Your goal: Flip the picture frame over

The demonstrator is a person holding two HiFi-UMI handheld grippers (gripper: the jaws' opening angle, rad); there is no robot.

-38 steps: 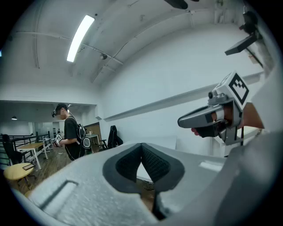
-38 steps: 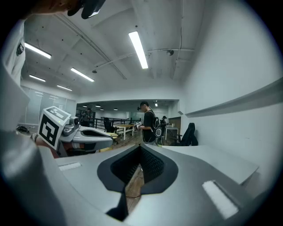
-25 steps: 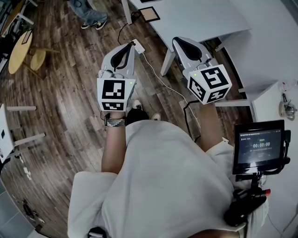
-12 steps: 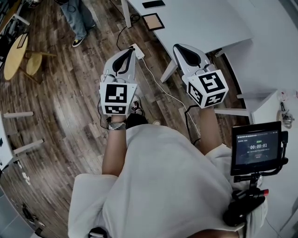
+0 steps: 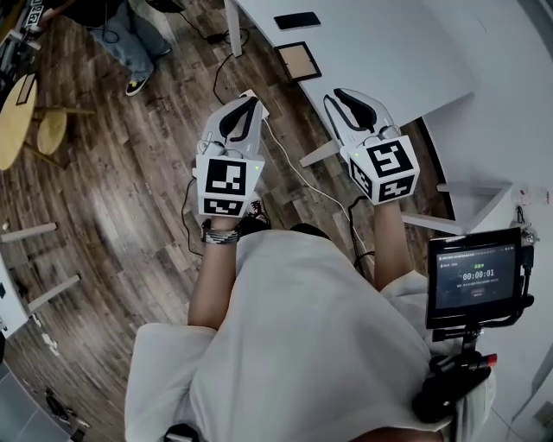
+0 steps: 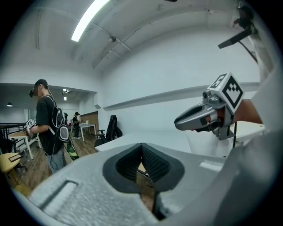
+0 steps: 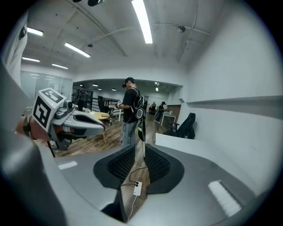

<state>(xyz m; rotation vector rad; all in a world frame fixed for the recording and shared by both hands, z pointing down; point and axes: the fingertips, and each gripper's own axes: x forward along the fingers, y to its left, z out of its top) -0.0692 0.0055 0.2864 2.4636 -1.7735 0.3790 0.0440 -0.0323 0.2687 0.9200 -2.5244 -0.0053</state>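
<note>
The picture frame (image 5: 298, 60), dark-rimmed with a brown panel facing up, lies flat near the edge of the white table (image 5: 389, 52). Both grippers hang in the air over the wooden floor, short of the table and apart from the frame. My left gripper (image 5: 250, 97) is below and left of the frame; its pads (image 6: 152, 162) meet at the tips with nothing held. My right gripper (image 5: 340, 93) is close to the table's edge. Its jaws are opening, and a narrow empty gap shows between the pads (image 7: 157, 164). Neither gripper view shows the frame.
A black phone (image 5: 296, 20) lies on the table beyond the frame. A power strip (image 7: 137, 189) and a white cable (image 5: 302, 168) lie on the floor under the grippers. A person (image 7: 130, 114) stands farther off. A round yellow table (image 5: 13, 121) is left, a mounted screen (image 5: 475, 276) right.
Both grippers have moved forward toward the table, and the frame and phone now sit lower in the head view. The right gripper's jaws have parted a little.
</note>
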